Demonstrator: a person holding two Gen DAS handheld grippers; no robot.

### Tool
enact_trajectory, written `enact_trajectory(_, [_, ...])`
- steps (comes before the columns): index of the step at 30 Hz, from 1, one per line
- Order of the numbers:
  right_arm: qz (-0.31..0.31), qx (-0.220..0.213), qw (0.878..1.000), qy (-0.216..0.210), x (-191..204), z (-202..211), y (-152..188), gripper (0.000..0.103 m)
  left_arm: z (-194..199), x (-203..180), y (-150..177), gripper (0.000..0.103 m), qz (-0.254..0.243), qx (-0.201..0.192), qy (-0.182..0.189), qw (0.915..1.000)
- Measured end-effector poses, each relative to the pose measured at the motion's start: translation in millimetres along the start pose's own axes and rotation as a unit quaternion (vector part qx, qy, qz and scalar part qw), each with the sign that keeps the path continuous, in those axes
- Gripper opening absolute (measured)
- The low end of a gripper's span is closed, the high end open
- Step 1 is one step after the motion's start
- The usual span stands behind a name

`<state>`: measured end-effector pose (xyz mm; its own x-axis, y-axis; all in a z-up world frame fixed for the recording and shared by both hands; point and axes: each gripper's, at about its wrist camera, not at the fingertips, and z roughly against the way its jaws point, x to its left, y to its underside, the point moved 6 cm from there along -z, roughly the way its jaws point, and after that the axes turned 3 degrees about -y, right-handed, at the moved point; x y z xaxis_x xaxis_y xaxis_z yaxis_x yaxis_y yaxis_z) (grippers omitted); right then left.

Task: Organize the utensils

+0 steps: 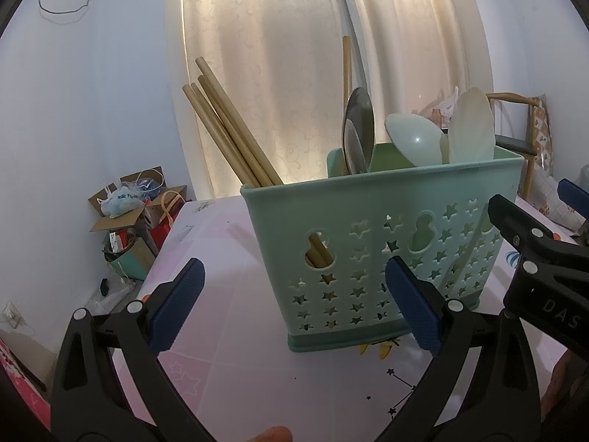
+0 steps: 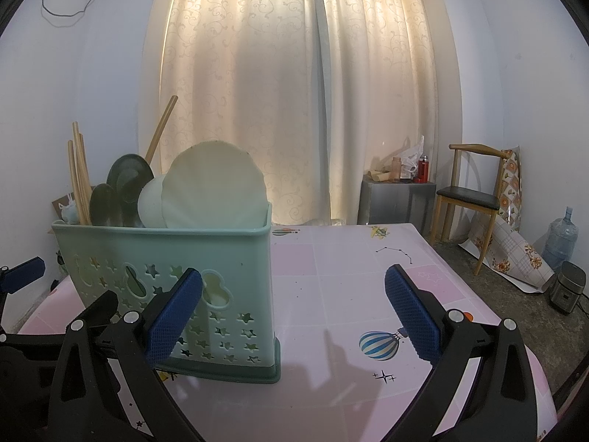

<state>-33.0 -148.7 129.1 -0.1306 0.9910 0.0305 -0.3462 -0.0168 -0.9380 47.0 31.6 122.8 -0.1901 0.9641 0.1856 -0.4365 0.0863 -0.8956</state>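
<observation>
A: Where does the utensil holder [image 1: 383, 243] stand?

B: It stands upright on the pink worktop [image 1: 228, 243]. It is a green plastic box with star-shaped holes in its wall.

A: What is inside it?

B: In the left wrist view, the wooden chopsticks [image 1: 228, 132] lean in the left compartment. One more wooden stick rises farther back, beside the metal spoon [image 1: 358, 132]. The pale green spoons [image 1: 441, 136] stand in the right part, bowls up.

A: And the left tongs [image 1: 294, 305], where are they?

B: They are wide open and hold nothing. The holder is in front of them, a little to the right. The right blue pad [image 1: 412, 305] lies over the lower front wall of the holder in the picture; whether it touches, I cannot tell. The left pad is over bare worktop.

A: The right tongs [image 2: 292, 313]?

B: Also wide open and empty. In the right wrist view the holder [image 2: 165, 272] is on the left side. Its right corner is between the two pads. The left pad [image 2: 173, 316] covers the front wall; the right pad is over the worktop [image 2: 349, 276], well apart from the holder.
</observation>
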Motion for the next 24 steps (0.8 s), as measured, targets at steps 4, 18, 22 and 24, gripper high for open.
enact_trajectory(4, [0.0,0.0,1.0,0.0,0.0,0.0,-0.1,0.097,-0.1,0.1,-0.4,0.095,0.0,-0.002,0.001,1.0])
enact_trajectory(18, [0.0,0.0,1.0,0.0,-0.4,0.1,-0.1,0.097,1.5,-0.1,-0.2,0.095,-0.001,-0.002,0.0,1.0])
enact_trajectory(22, [0.0,0.0,1.0,0.0,0.1,0.1,-0.4,0.097,2.0,0.3,0.1,0.095,0.0,-0.001,0.0,1.0])
enact_trajectory(24, [0.0,0.0,1.0,0.0,-0.1,-0.1,-0.4,0.097,1.6,0.1,-0.2,0.095,0.001,-0.002,0.001,1.0])
